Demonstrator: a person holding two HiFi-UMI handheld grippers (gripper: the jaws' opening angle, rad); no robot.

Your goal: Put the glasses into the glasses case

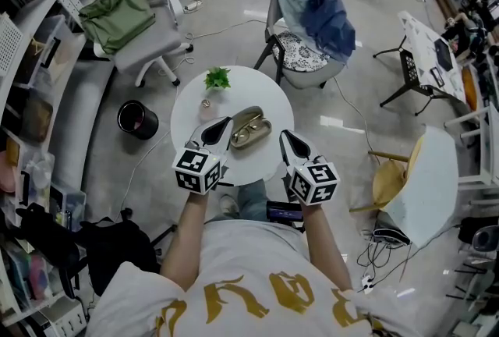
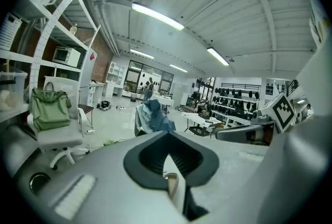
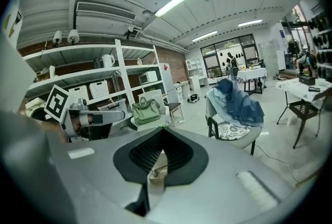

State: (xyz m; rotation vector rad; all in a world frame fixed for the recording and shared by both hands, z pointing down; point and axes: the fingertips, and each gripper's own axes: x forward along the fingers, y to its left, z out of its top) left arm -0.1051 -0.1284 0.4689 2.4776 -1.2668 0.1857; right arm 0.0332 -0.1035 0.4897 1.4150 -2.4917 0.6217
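Note:
An olive-gold glasses case (image 1: 251,127) lies open near the middle of the round white table (image 1: 195,105). A thin pair of glasses seems to rest in its nearer half, but the detail is too small to be sure. My left gripper (image 1: 226,122) points at the case's left end, just short of it, jaws shut and empty. On the other side, my right gripper (image 1: 284,134) hovers by the case's right end, also shut and empty. A sliver of the case (image 2: 171,182) shows between the jaws in the left gripper view, and the case (image 3: 152,170) appears likewise in the right gripper view.
A small potted plant (image 1: 217,79) and a little glass jar (image 1: 207,104) stand at the table's far left. A black bin (image 1: 137,120) sits on the floor to the left. A chair with blue clothes (image 1: 316,12) stands behind the table, and a yellow chair (image 1: 390,179) to the right.

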